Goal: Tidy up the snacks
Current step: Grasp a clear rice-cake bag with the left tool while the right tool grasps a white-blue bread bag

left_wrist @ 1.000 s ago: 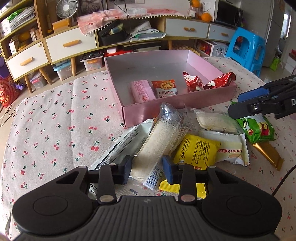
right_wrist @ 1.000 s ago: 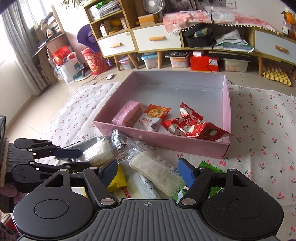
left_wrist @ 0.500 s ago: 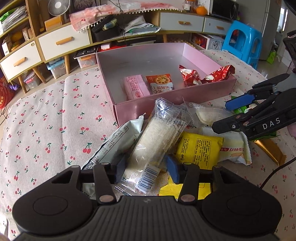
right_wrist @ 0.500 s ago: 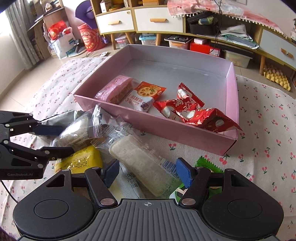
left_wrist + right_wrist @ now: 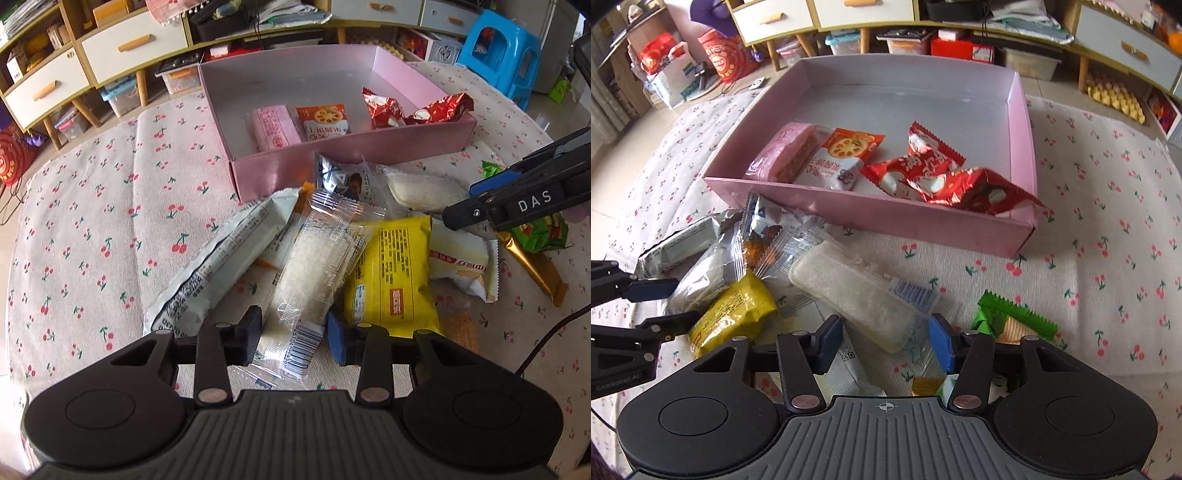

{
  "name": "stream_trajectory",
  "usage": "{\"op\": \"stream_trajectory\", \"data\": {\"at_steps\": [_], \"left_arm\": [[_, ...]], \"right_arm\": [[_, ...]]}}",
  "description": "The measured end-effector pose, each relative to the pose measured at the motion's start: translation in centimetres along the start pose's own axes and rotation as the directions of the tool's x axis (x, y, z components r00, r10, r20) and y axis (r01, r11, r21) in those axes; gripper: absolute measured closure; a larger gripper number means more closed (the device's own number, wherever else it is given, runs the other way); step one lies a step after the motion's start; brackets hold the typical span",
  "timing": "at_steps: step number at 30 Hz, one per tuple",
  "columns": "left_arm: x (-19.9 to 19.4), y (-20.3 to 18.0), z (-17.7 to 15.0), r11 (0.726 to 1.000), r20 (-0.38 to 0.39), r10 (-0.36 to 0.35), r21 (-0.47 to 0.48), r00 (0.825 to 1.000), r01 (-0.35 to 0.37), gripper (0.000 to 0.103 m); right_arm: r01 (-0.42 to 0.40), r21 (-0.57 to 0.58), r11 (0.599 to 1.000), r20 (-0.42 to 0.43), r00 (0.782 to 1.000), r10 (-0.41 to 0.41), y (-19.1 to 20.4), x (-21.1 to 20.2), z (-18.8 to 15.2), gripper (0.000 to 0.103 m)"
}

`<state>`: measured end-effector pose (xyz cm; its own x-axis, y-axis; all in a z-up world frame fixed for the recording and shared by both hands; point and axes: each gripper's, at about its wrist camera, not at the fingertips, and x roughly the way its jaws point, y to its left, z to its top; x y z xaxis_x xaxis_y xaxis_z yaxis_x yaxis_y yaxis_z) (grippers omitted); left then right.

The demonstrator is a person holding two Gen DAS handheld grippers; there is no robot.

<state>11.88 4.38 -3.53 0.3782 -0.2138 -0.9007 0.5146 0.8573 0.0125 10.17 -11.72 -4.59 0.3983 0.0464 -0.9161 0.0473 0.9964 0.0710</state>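
1. Nearest us, the left gripper (image 5: 293, 334) has its jaws parted around the barcode end of a clear rice-cracker packet (image 5: 317, 273); we cannot tell whether the pads touch the wrapper.
2. Our right gripper (image 5: 884, 343) is spread wide over a second clear rice-cracker bar (image 5: 849, 295), gripping nothing.
3. The loose pile lies on the cherry-print cloth (image 5: 92, 229), all of it on the near side of the pink box (image 5: 351, 155). A yellow packet (image 5: 393, 273) lies just beside the first cracker packet on one side, a white-and-grey wrapper (image 5: 221, 266) on the other.
4. Further along the pile we see a cream packet (image 5: 460, 258), a green packet (image 5: 1015, 321) and a gold bar (image 5: 532, 266), all outside the box.
5. Inside the box, against its near wall, lie a pink wafer pack (image 5: 275, 127), an orange-and-white biscuit packet (image 5: 325, 122) and two red foil packets (image 5: 942, 173).
6. Beyond the box stand a low cabinet with white drawers (image 5: 133, 48) and a blue plastic stool (image 5: 502, 55).
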Motion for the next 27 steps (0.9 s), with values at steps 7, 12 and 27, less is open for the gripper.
{"op": "stream_trajectory", "data": {"at_steps": [7, 12, 27], "left_arm": [[-0.3, 0.0, -0.9, 1.0, 0.012, -0.007, -0.014, 1.0, 0.007, 0.065], [0.1, -0.2, -0.7, 1.0, 0.065, 0.012, 0.019, 0.998, -0.014, 0.058], [0.3, 0.3, -0.2, 0.997, 0.094, -0.005, -0.082, 0.996, 0.012, 0.068]], "right_arm": [[0.005, -0.081, 0.997, 0.068, 0.998, 0.0, -0.1, -0.3, -0.7, 0.05], [0.039, -0.208, 0.977, 0.13, 0.991, -0.012, 1.2, 0.2, -0.9, 0.046], [0.033, -0.207, 0.978, 0.165, 0.986, 0.001, 1.4, 0.6, -0.7, 0.063]]}}
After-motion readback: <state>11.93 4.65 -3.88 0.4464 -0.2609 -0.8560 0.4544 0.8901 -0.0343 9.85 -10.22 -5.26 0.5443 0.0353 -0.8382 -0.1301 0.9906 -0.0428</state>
